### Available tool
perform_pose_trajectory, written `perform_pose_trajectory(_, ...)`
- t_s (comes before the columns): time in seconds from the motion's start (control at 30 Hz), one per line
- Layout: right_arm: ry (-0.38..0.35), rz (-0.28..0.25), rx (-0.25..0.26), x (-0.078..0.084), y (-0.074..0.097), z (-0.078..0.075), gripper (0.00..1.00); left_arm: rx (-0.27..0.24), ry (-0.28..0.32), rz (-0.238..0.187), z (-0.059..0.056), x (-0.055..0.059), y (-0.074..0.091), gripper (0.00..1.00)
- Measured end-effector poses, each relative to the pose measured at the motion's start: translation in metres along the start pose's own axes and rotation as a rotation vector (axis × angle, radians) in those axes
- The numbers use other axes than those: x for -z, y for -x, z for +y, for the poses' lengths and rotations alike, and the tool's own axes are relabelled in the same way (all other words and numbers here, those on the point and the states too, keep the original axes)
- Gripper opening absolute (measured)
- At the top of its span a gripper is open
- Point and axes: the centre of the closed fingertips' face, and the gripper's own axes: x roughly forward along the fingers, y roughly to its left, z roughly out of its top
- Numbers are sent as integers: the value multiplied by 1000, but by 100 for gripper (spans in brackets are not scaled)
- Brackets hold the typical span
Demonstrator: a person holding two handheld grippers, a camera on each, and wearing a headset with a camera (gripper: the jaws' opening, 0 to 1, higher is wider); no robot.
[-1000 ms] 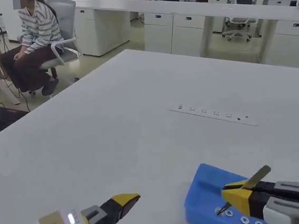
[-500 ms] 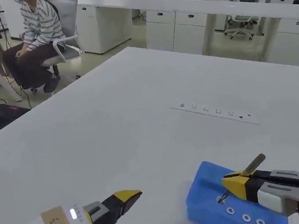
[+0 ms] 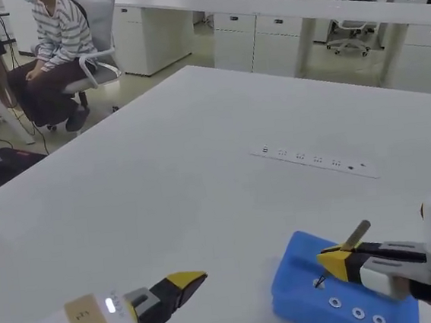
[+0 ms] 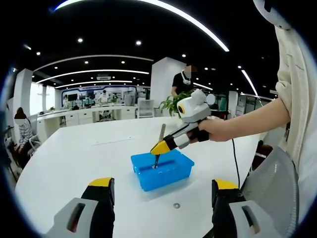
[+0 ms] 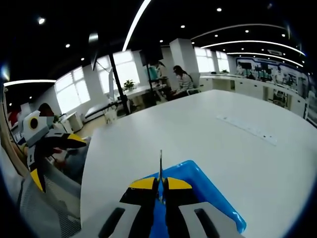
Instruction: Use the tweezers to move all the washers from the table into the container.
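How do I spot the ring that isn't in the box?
Find the white table, then the blue container on it. One small washer lies alone on the table beside it; the other washers sit inside.

Left gripper (image 3: 190, 280) and right gripper (image 3: 326, 259): black jaws, yellow tips, grey-white housings. Left housing bears a tan label (image 3: 81, 317) and lit white lamp (image 3: 109, 305). Right gripper trails a black cable (image 4: 235, 158). Cream sleeve (image 4: 297, 69).

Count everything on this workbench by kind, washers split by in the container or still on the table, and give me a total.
Blue plastic container: 1
Silver metal washers in it: 3
Silver metal washer on the white table: 1
Metal tweezers: 1
Hand-held grippers, left and right: 2
Total: 8
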Motion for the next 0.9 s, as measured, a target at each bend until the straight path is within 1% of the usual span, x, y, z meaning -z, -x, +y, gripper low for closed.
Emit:
perform_pose_trajectory(0.37, 9, 56, 11, 13, -13, -13, 3, -2, 3, -3, 1, -1, 0, 81)
perform_pose_trajectory(0.4, 9, 61, 12, 15, -14, -17, 3, -2, 2, -2, 1, 0, 0, 81)
perform_pose_trajectory(0.53, 8, 71, 13, 17, -17, -23, 3, -2, 2, -3, 1, -1, -1, 81)
perform_pose_trajectory(0.63, 11, 80, 15, 20, -19, -26, 3, -2, 4, -4, 1, -1, 0, 81)
perform_pose_trajectory(0.9, 11, 100, 21, 27, -21, -27, 3, -2, 2, -2, 2, 0, -1, 81)
